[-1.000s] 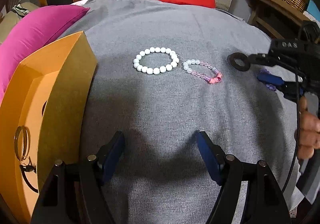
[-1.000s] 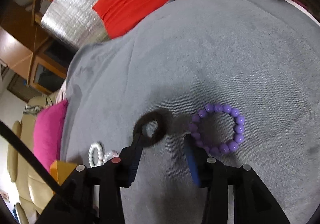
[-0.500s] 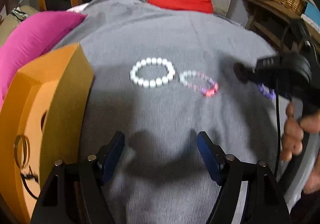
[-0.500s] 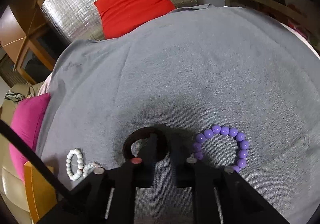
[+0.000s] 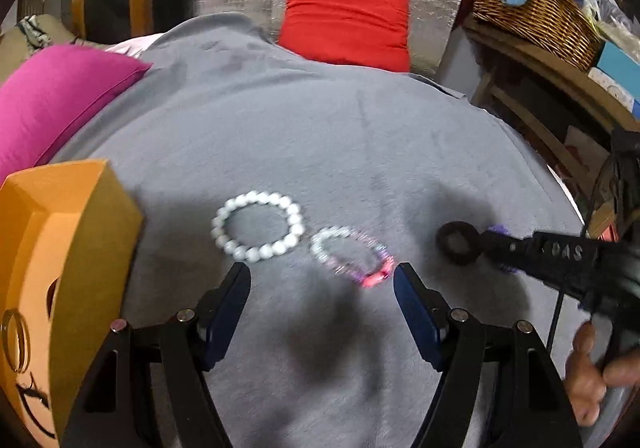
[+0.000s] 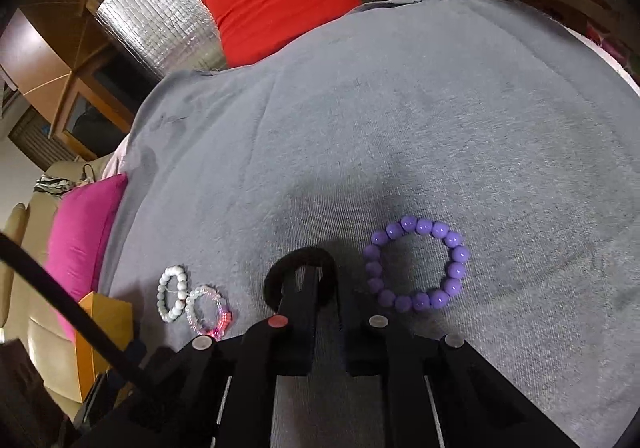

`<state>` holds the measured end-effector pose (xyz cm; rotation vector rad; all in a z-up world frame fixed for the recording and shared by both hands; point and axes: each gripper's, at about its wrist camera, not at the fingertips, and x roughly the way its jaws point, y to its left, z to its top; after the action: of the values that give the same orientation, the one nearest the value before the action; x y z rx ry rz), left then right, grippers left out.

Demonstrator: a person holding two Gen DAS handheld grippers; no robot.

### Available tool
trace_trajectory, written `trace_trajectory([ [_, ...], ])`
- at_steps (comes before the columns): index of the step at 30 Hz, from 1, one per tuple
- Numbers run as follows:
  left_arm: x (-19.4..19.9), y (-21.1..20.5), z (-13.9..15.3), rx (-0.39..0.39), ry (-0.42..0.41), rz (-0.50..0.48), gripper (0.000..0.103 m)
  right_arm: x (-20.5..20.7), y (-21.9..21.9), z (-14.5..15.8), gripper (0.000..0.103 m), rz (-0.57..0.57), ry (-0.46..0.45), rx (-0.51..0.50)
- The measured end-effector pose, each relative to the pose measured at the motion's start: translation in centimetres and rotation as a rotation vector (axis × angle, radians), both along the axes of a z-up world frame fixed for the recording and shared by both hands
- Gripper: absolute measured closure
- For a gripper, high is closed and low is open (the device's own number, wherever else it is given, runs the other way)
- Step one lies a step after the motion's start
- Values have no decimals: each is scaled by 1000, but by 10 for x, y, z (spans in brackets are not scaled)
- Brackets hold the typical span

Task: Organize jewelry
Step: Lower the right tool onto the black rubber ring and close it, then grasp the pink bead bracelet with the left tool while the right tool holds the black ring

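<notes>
Right wrist view: right gripper (image 6: pixel 326 288) is clenched on a black hair tie (image 6: pixel 301 263), its fingertips pinching the loop's near edge. The tie sits at or just above the grey cloth (image 6: pixel 400 119); contact with the cloth cannot be told. Just beside it to the right lies a purple bead bracelet (image 6: pixel 416 266), flat on the cloth and apart from the tie. To the left lie a white bead bracelet (image 6: pixel 172 294) and a clear-pink bracelet (image 6: pixel 208 310), touching or nearly so.

Left wrist view: left gripper (image 5: pixel 320 288) is empty, jaws wide and narrowing slightly, nothing between them. It hangs above the cloth, near the clear-pink bracelet. An orange box (image 5: pixel 68 248) stands at left, gold rings (image 5: pixel 14 340) inside it. A hand (image 5: pixel 592 380) grips the right tool's handle.
</notes>
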<state>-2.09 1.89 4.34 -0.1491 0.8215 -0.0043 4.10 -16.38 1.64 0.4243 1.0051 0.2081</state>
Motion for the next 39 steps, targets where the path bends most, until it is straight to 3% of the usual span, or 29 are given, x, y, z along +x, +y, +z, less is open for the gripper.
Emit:
trace_trajectory([
  [4,17,-4,-12,14,61,-5,51,-6,-7,0,93,5,4,-7],
  [10,26,-4,-19,-48,95,-3,54,-12,-23,-2,93,-2,15,12],
  [13,27,-10,-21,-42,99,-38,73,-12,-30,-1,90,-17,19,48],
  [20,16,-17,-23,-22,121,-101,95,-11,-36,1,87,-20,22,110],
  [27,0,-9,-16,-79,127,-148,96,1,-24,-5,84,-32,35,131],
  [30,-1,1,-14,-86,116,-135,96,6,-17,-7,80,-43,35,107],
  [34,5,15,-14,-163,122,-111,94,11,-4,-11,79,-58,1,53],
  [36,9,17,-16,-201,130,-111,91,10,3,-10,81,-48,-27,11],
  [38,14,16,-19,-218,140,-101,72,9,11,-8,90,-31,-55,-53],
  [39,17,16,-20,-226,143,-90,69,8,13,-8,93,-19,-60,-70],
])
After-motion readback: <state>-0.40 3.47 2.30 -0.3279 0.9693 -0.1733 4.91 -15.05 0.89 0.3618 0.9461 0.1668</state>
